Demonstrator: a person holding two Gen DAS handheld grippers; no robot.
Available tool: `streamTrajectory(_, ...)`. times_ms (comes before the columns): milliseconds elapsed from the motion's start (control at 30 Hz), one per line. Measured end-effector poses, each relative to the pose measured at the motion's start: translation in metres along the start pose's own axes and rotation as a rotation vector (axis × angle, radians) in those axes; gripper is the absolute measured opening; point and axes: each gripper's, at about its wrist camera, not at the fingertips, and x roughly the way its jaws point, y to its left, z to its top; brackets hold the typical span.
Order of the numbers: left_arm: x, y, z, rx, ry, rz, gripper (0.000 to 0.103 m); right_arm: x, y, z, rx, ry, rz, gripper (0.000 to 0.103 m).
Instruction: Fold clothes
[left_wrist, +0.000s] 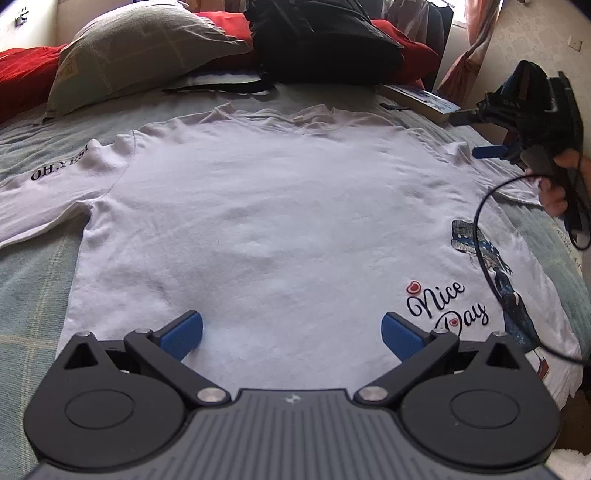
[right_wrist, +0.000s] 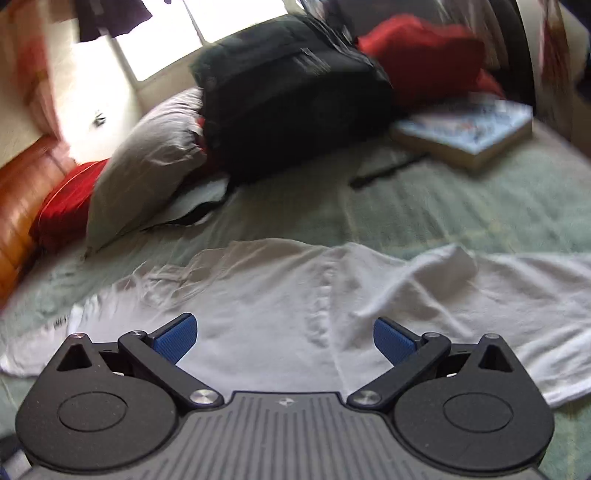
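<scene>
A white cotton T-shirt (left_wrist: 258, 206) lies spread flat on a bed covered by a pale green checked bedspread (left_wrist: 29, 295), its collar at the far end and its hem near the left wrist camera. The left sleeve carries the black letters "OH, YES" (left_wrist: 59, 168), and the near right part of the shirt shows a printed figure with the script "Nice Day" (left_wrist: 448, 306).

The left gripper (left_wrist: 291, 334) hangs over the near hem with its blue pads spread wide and nothing between them. The right gripper (right_wrist: 282, 338) is likewise wide open and empty, held above the shirt's right shoulder and sleeve, where the cloth lies wrinkled (right_wrist: 424, 280). In the left wrist view that right tool appears at the far right, gripped by a person's hand (left_wrist: 554, 184), with a thin black cable (left_wrist: 484, 258) looping from it across the print.

At the far end of the bed stands a black fabric backpack (left_wrist: 325, 37); whether it is shut and what it holds cannot be told. To its left leans a grey pillow (left_wrist: 136, 51) against a red cushion (left_wrist: 22, 74). To the right of the backpack a thick paperback book with a blue cover (right_wrist: 469, 127) lies flat on the bedspread, with a small dark pen-like object (right_wrist: 384, 170) just near of it. The right wrist view is blurred.
</scene>
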Motion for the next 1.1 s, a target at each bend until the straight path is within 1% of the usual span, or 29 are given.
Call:
streamTrajectory(67, 0.0, 0.002, 0.0, -0.002, -0.002, 0.0, 0.102, 0.022, -0.019, 0.013, 0.081, 0.055, 0.041, 0.103)
streamTrajectory(100, 0.0, 0.003, 0.0, -0.004, -0.005, -0.003, 0.102, 0.031, -0.026, 0.018, 0.106, 0.068, 0.048, 0.103)
streamTrajectory(200, 0.001, 0.008, 0.002, -0.005, -0.007, -0.001, 0.102, 0.046, -0.038, 0.03, 0.112, 0.04, 0.001, 0.103)
streamTrajectory(300, -0.001, 0.015, 0.007, -0.027, -0.009, 0.014, 0.102, 0.058, -0.047, 0.041, 0.116, 0.014, -0.046, 0.103)
streamTrajectory(367, -0.005, 0.017, 0.009, -0.044, -0.018, 0.013, 0.102, 0.05, -0.041, 0.046, 0.116, 0.001, -0.078, 0.103)
streamTrajectory(400, -0.008, 0.017, 0.01, -0.042, -0.023, 0.008, 0.102, 0.046, -0.036, 0.048, 0.109, 0.001, -0.079, 0.103)
streamTrajectory(500, -0.013, 0.012, 0.01, -0.024, -0.031, -0.01, 0.102, 0.041, -0.013, 0.043, 0.052, 0.058, -0.012, 0.103)
streamTrajectory(533, -0.013, 0.01, 0.01, -0.017, -0.028, -0.017, 0.102, 0.046, -0.007, 0.041, 0.034, 0.085, -0.004, 0.103)
streamTrajectory(600, -0.011, 0.008, 0.009, -0.01, -0.018, -0.032, 0.102, 0.062, 0.001, 0.037, 0.002, 0.125, -0.017, 0.103)
streamTrajectory(667, -0.006, 0.008, 0.007, -0.019, -0.007, -0.043, 0.102, 0.081, 0.004, 0.036, -0.027, 0.133, -0.065, 0.103)
streamTrajectory(700, -0.002, 0.009, 0.006, -0.027, -0.003, -0.039, 0.102, 0.088, 0.005, 0.038, -0.041, 0.115, -0.095, 0.103)
streamTrajectory(733, 0.0, 0.012, 0.004, -0.034, -0.003, -0.034, 0.102, 0.091, 0.008, 0.04, -0.058, 0.089, -0.132, 0.103)
streamTrajectory(800, 0.001, 0.015, 0.004, -0.042, -0.006, -0.031, 0.102, 0.093, 0.016, 0.044, -0.082, 0.061, -0.249, 0.103)
streamTrajectory(833, -0.002, 0.016, 0.006, -0.04, -0.01, -0.036, 0.102, 0.088, 0.023, 0.045, -0.098, 0.057, -0.271, 0.103)
streamTrajectory(900, -0.009, 0.02, 0.013, -0.03, -0.024, -0.038, 0.102, 0.072, 0.039, 0.042, -0.156, 0.055, -0.221, 0.103)
streamTrajectory(967, -0.012, 0.026, 0.022, -0.01, -0.047, -0.025, 0.102, 0.053, 0.059, 0.033, -0.228, 0.075, -0.171, 0.103)
streamTrajectory(1033, -0.006, 0.033, 0.03, -0.023, -0.047, -0.045, 0.102, 0.037, 0.077, 0.019, -0.283, 0.106, -0.138, 0.103)
streamTrajectory(1100, 0.002, 0.041, 0.038, -0.041, -0.044, -0.069, 0.102, 0.029, 0.091, 0.001, -0.313, 0.16, -0.105, 0.103)
